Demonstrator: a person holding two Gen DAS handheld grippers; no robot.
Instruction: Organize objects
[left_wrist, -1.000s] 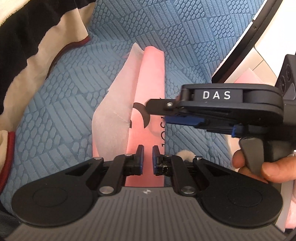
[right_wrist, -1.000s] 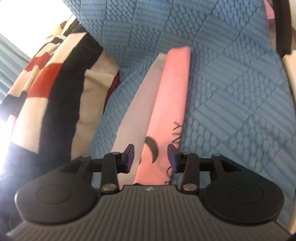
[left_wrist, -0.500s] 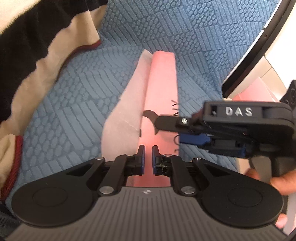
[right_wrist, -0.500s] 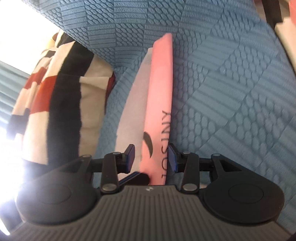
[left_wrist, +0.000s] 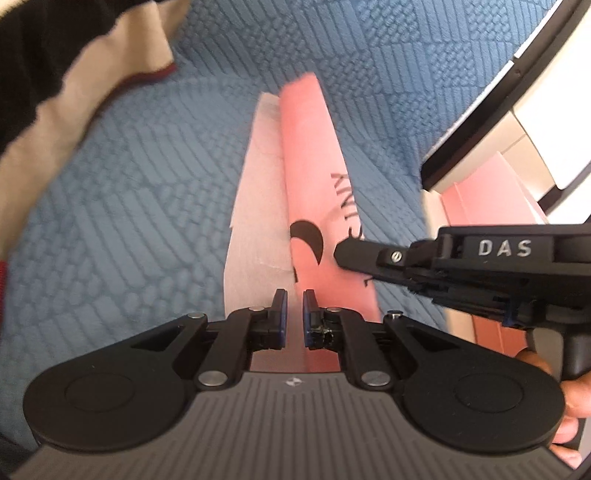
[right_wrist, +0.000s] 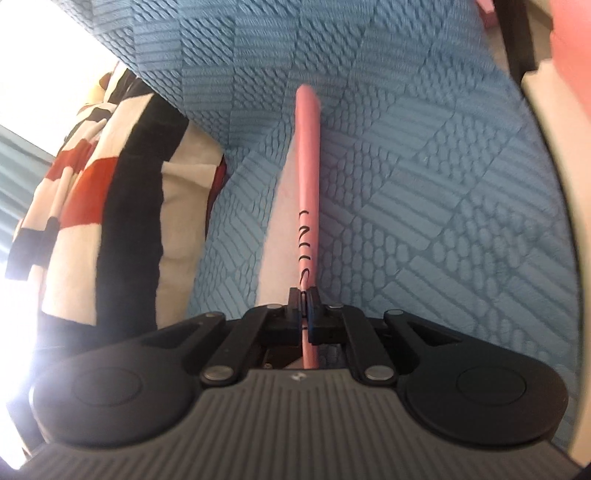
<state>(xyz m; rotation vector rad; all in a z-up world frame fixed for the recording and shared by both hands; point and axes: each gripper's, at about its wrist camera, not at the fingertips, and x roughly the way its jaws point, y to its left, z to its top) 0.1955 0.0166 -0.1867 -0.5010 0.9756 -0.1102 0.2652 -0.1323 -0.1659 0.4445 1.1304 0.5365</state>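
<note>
Right gripper (right_wrist: 304, 301): jaws closed flat on the near edge of the pink bag (right_wrist: 307, 173), which shows edge-on in the right wrist view and runs from the pads up toward frame centre. Black lettering is visible on its face. A paler sheet (left_wrist: 255, 206) lies along its left side.

Left gripper (left_wrist: 294, 314): jaws nearly together, a narrow gap between the pads. The bag's near end sits right at that gap, low centre of the left wrist view, but whether the pads pinch it cannot be told.

Bag location: over the blue quilt (left_wrist: 140, 192), centre of both frames. A striped blanket (right_wrist: 92, 192) is at the left. In the left wrist view the right gripper comes in from the right, its tip on the bag just beside the black crescent print.

Judgement: step in hand is securing the bag before moving it to its place.

To do it well:
- Keep the right pinch firm; thin flat stock slips easily.
- Lift evenly at both ends so the bag does not buckle.
- Check that the pale sheet comes along or stays, as intended.
- Clear the blanket edge when moving left.
</note>
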